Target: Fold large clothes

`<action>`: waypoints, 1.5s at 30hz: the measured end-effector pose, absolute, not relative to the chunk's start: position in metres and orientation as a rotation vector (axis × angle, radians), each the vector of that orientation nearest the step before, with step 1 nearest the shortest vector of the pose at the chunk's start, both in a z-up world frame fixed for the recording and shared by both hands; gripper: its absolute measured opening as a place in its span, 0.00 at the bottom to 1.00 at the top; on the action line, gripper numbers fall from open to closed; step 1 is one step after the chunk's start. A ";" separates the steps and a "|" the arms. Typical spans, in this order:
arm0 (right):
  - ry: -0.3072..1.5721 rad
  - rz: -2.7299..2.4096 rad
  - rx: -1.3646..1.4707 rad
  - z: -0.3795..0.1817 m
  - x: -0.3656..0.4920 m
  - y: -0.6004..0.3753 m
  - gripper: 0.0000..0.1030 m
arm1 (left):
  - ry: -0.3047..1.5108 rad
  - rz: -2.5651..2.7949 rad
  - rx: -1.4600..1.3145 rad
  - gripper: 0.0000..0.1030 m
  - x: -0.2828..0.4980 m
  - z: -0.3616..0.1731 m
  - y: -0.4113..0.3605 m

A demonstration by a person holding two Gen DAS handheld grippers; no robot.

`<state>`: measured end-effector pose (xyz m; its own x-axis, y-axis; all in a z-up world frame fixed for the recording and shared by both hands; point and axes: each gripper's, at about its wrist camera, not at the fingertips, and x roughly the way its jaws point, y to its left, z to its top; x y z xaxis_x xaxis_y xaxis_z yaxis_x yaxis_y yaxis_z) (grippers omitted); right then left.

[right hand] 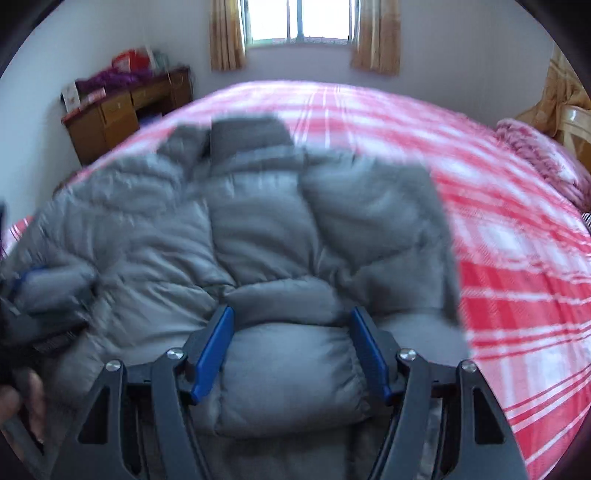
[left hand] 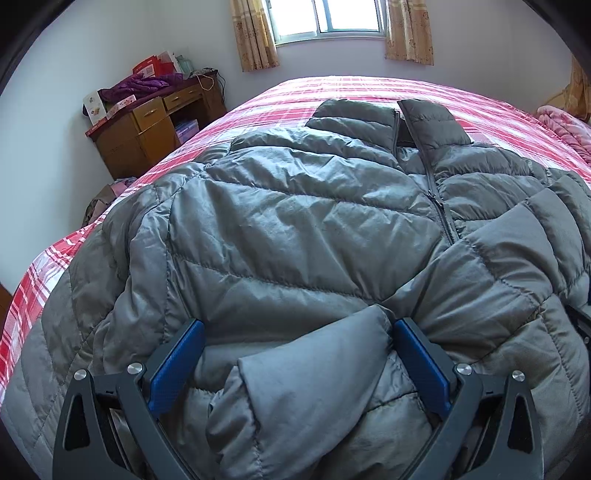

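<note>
Grey quilted puffer jacket front-up on red plaid bedsheet. Left gripper and right gripper: jaws spread, straddling hem folds. Likely light, slippery, springy; grip seams.

Window daylight; right view blurred

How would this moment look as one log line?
step: folding | jacket: on bed, sleeves in | left gripper: open | right gripper: open
</note>
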<state>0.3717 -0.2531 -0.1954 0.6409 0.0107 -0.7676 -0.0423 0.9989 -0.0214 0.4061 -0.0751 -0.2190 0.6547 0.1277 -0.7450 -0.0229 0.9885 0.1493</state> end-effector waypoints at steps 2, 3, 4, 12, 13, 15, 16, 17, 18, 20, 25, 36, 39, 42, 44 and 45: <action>0.887 0.029 -0.036 -0.200 0.374 -0.254 0.68 | 0.853 0.087 0.130 0.99 0.407 -0.219 -0.075; 0.892 0.025 -0.042 -0.201 0.375 -0.254 0.69 | 0.853 0.088 0.132 0.99 0.407 -0.219 -0.076; 0.899 0.023 -0.055 -0.203 0.377 -0.252 0.69 | 0.853 0.087 0.132 0.99 0.406 -0.219 -0.075; 0.899 0.006 -0.086 -0.208 0.380 -0.248 0.72 | 0.852 0.088 0.134 0.99 0.407 -0.219 -0.075; 0.900 0.005 -0.089 -0.208 0.380 -0.249 0.72 | 0.852 0.088 0.134 0.99 0.407 -0.219 -0.075; 0.902 0.002 -0.092 -0.209 0.380 -0.249 0.72 | 0.852 0.088 0.134 0.99 0.407 -0.219 -0.075; 0.903 0.001 -0.094 -0.209 0.379 -0.248 0.72 | 0.852 0.088 0.133 0.99 0.407 -0.219 -0.075; 0.904 0.000 -0.095 -0.210 0.379 -0.248 0.72 | 0.852 0.088 0.134 0.99 0.407 -0.219 -0.075; 0.902 0.001 -0.094 -0.210 0.379 -0.248 0.73 | 0.851 0.089 0.135 0.99 0.407 -0.219 -0.075; 0.904 0.001 -0.093 -0.210 0.380 -0.248 0.73 | 0.853 0.089 0.135 0.99 0.407 -0.219 -0.075; 0.906 0.001 -0.091 -0.211 0.382 -0.248 0.73 | 0.861 0.081 0.125 0.99 0.406 -0.220 -0.071; 0.879 0.035 -0.057 -0.192 0.359 -0.257 0.78 | 0.803 0.082 0.148 0.99 0.368 -0.155 -0.023; 0.860 0.071 -0.022 -0.180 0.328 -0.259 0.85 | 0.745 0.156 0.196 0.99 0.337 -0.134 0.020; 0.859 0.064 -0.063 -0.178 0.304 -0.251 0.85 | 0.756 0.258 0.208 0.99 0.312 -0.131 0.072; 0.847 0.083 -0.058 -0.175 0.286 -0.245 0.85 | 0.772 0.349 0.202 0.99 0.291 -0.131 0.114; 0.834 0.098 -0.051 -0.173 0.277 -0.242 0.85 | 0.779 0.399 0.186 0.99 0.275 -0.130 0.139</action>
<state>0.2769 -0.2423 -0.1730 0.6679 0.0674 -0.7412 -0.1071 0.9942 -0.0061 0.2754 0.1390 -0.1301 0.6422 0.4154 -0.6443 -0.2798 0.9095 0.3075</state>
